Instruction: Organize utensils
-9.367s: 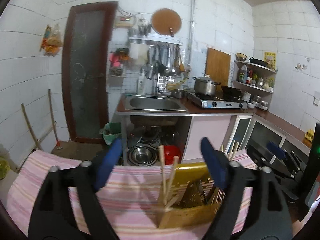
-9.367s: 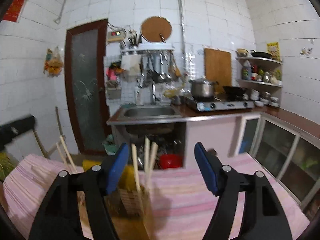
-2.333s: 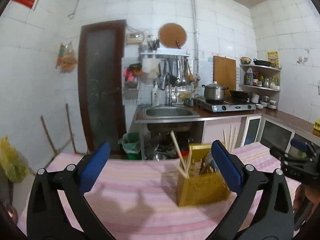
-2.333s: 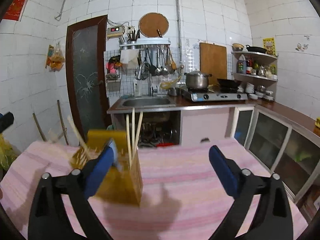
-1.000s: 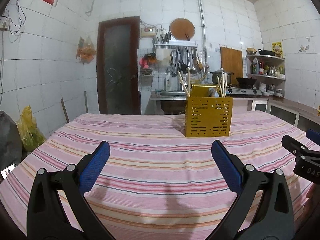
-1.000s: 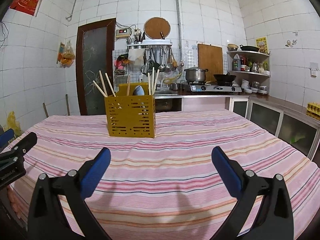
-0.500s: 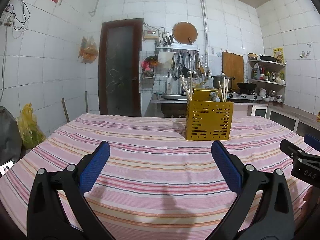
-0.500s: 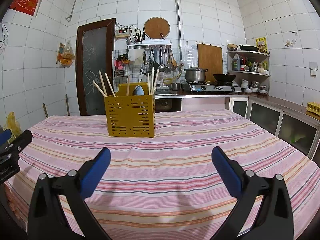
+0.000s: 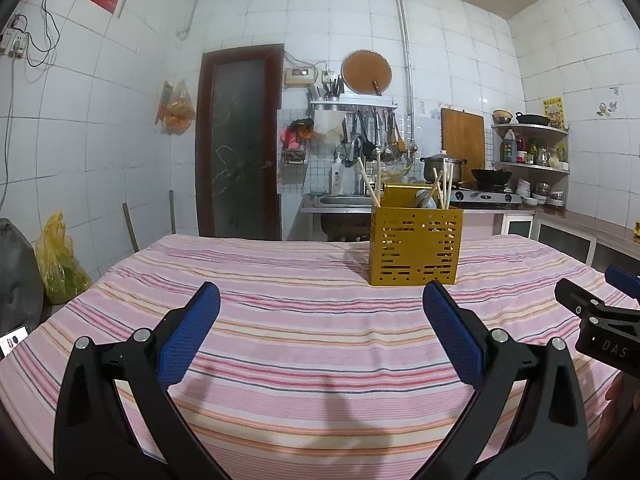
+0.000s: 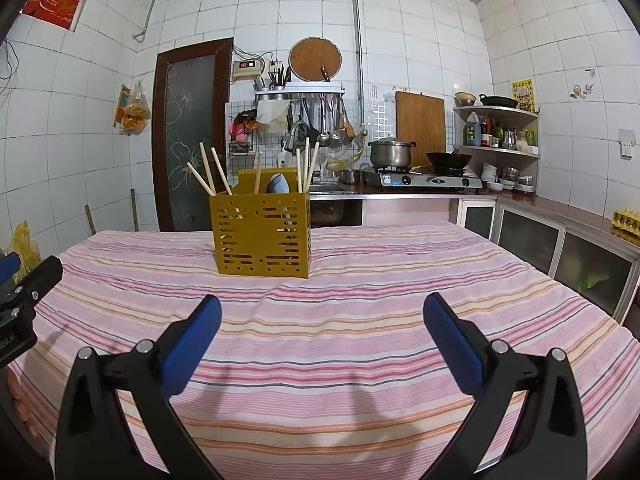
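A yellow perforated utensil holder [image 9: 415,245] stands upright on the pink striped tablecloth [image 9: 304,320], far from both grippers. It also shows in the right wrist view [image 10: 262,234]. Several wooden chopsticks [image 10: 208,174] and a blue-grey spoon [image 10: 277,184] stick up out of it. My left gripper [image 9: 320,304] is open and empty, low over the near part of the table. My right gripper [image 10: 322,314] is open and empty, likewise low and near. Each gripper shows at the edge of the other's view.
Behind the table are a sink counter [image 9: 340,202], a gas stove with a pot [image 10: 392,152] and a wok, corner shelves [image 10: 496,120] and a dark door [image 9: 238,144]. A yellow bag [image 9: 58,260] sits left of the table.
Over the last second both grippers stayed open and low, with only a slight drift. Earlier they were close above the holder and have since pulled back and down.
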### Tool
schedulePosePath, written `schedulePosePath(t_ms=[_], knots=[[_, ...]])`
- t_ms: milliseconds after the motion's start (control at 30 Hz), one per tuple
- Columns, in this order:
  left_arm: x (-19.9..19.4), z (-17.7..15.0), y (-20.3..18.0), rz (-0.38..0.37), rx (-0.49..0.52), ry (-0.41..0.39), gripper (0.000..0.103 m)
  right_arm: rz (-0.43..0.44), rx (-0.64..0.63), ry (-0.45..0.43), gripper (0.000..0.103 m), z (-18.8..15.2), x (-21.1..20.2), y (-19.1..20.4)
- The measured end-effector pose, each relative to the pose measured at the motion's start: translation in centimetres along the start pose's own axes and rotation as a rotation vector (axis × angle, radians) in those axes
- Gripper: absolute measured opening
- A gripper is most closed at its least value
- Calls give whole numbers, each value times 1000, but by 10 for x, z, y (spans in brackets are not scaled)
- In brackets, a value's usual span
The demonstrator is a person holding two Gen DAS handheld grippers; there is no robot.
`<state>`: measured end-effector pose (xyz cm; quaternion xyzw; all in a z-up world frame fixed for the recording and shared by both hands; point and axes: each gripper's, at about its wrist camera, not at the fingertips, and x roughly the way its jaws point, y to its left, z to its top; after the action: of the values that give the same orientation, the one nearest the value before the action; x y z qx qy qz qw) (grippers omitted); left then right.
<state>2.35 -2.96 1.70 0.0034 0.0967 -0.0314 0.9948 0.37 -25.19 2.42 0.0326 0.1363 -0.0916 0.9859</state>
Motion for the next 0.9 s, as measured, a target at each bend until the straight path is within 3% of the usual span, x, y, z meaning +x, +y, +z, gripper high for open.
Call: schedulePosePath(t_ms=[900], knots=[[0, 0, -2, -22, 8, 4, 98, 0, -3, -7, 99, -2, -3, 0]])
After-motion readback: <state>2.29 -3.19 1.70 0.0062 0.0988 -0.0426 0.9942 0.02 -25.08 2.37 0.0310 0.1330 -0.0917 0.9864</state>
